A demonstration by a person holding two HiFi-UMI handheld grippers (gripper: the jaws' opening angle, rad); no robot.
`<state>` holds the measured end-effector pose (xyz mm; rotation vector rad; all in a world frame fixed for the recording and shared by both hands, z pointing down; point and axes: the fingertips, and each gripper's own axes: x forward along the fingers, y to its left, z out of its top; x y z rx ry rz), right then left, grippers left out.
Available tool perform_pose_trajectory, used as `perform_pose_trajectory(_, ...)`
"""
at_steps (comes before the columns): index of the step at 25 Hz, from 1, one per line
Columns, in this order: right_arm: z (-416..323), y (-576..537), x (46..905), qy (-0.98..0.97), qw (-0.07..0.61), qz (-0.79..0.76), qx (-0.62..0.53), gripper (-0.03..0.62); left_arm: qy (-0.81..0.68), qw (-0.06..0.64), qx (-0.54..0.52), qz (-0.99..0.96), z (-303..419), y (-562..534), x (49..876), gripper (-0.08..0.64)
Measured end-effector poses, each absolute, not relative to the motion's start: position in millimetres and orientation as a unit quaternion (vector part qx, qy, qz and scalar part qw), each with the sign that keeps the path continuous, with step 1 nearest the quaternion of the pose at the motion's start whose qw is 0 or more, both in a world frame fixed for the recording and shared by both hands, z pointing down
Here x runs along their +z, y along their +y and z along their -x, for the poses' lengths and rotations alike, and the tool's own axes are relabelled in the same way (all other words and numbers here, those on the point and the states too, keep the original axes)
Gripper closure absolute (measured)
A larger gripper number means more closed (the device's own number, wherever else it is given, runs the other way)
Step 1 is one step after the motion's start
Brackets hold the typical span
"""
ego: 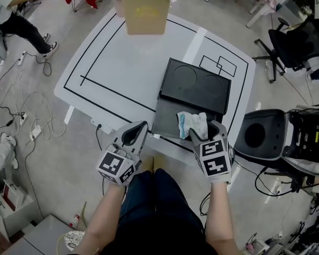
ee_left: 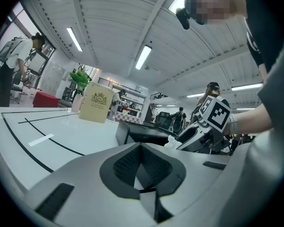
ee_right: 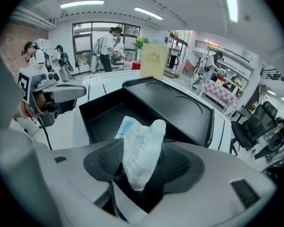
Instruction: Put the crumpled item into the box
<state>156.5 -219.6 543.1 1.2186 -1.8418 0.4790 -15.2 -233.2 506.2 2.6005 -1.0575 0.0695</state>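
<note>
A black box stands on the white table with its lid raised behind it. The crumpled white and blue item hangs over the box's front right part, between the jaws of my right gripper. In the right gripper view the item stands loosely between wide-spread pads, a dark gap beside it, above the box's hollow. My left gripper is at the table's front edge, left of the box, shut and empty; its pads meet in the left gripper view.
A tan carton stands at the table's far edge. Black lines mark the tabletop. A black round seat and an office chair are on the right. Cables lie on the floor at left, where a person sits.
</note>
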Motion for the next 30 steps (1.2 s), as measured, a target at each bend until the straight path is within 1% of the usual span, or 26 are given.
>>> perform_pose_trajectory(4,-157.9,-220.9,541.4,-0.736,0.424,-0.496,0.182,0.334,-0.375,0.166,0.025,-0.912,18.2,-231.9,506.3,0.558)
perform_pose_trajectory(5,-158.3,-221.7,540.3,-0.736,0.423,-0.498,0.177,0.314,-0.376,0.167,0.025,-0.911,19.0,-231.4,507.4,0.558)
perform_pose_trajectory(6,-158.7,-222.4,539.4,-0.736,0.423,-0.5,0.171,0.307,-0.377,0.167,0.025,-0.911,19.7,-231.0,508.3,0.558)
perform_pose_trajectory(13,-156.7,-222.2,537.6,-0.746,0.412,-0.497,0.162,0.307,-0.38,0.166,0.025,-0.91,18.1,-227.4,508.2,0.558)
perform_pose_trajectory(16,-155.5,-222.1,532.7,-0.753,0.395,-0.503,0.155,0.315,-0.38,0.165,0.025,-0.91,16.5,-225.9,506.0,0.558)
perform_pose_trajectory(19,-155.3,-220.8,526.3,-0.757,0.375,-0.515,0.145,0.426,-0.379,0.163,0.024,-0.91,14.6,-223.8,503.5,0.558)
perform_pose_trajectory(21,-155.0,-220.2,523.1,-0.761,0.362,-0.52,0.141,0.485,-0.379,0.162,0.023,-0.911,13.8,-222.9,503.0,0.558)
perform_pose_trajectory(22,-155.1,-220.0,521.3,-0.762,0.356,-0.523,0.138,0.526,-0.378,0.161,0.022,-0.911,13.4,-222.6,502.5,0.558)
perform_pose_trajectory(23,-155.1,-219.4,519.4,-0.763,0.351,-0.526,0.135,0.582,-0.378,0.161,0.022,-0.912,12.9,-222.3,501.7,0.558)
perform_pose_trajectory(30,-147.2,-210.1,508.3,-0.785,0.306,-0.519,0.144,0.586,-0.373,0.153,0.024,-0.915,9.2,-218.9,492.8,0.558)
